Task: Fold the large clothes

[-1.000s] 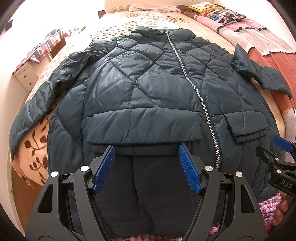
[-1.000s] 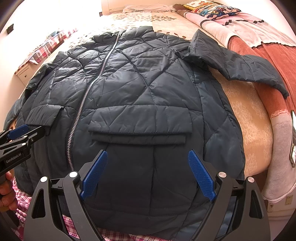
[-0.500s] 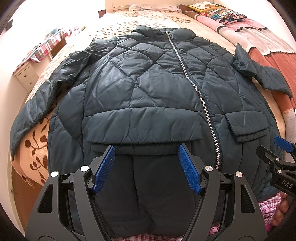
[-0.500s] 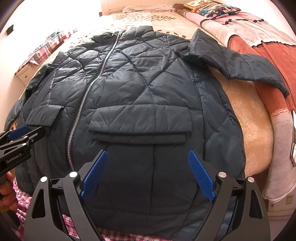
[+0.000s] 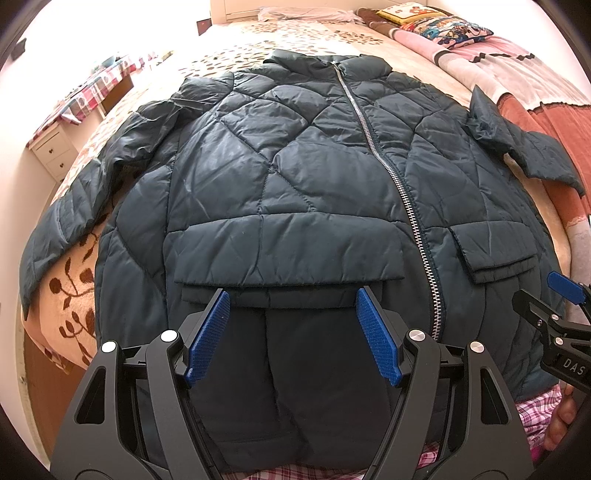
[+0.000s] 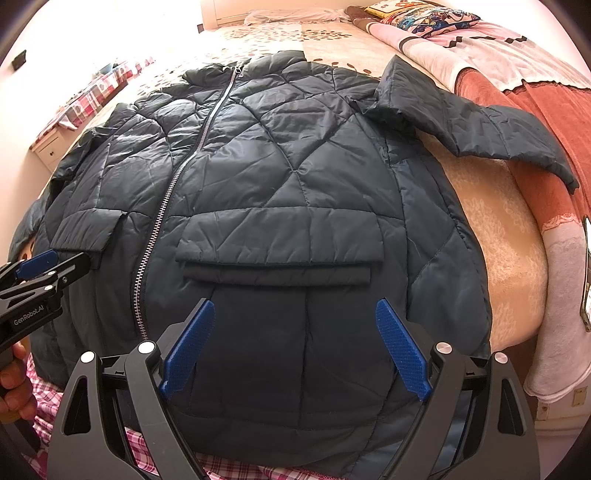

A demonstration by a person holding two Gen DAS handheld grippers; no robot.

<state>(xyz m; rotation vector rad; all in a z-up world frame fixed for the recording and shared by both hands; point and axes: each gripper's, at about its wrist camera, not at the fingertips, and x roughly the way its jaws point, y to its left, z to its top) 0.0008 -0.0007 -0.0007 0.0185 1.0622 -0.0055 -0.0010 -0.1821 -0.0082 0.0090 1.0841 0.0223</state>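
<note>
A dark blue quilted jacket point(image 5: 295, 177) lies face up and zipped on the bed, sleeves spread to both sides; it also fills the right wrist view point(image 6: 280, 177). My left gripper point(image 5: 291, 332) is open and empty above the jacket's lower left front, below a pocket flap point(image 5: 288, 251). My right gripper point(image 6: 295, 343) is open and empty above the lower right front, below the other pocket flap point(image 6: 277, 236). Each gripper shows at the edge of the other's view, the right one point(image 5: 554, 317) and the left one point(image 6: 40, 280).
The bed has a beige patterned cover point(image 5: 70, 273) and pink and red blankets point(image 6: 543, 122) on the right. A white nightstand point(image 5: 55, 151) stands at the left. Pillows point(image 5: 436, 22) lie at the far end. A checked cloth point(image 6: 236, 469) lies under the jacket's hem.
</note>
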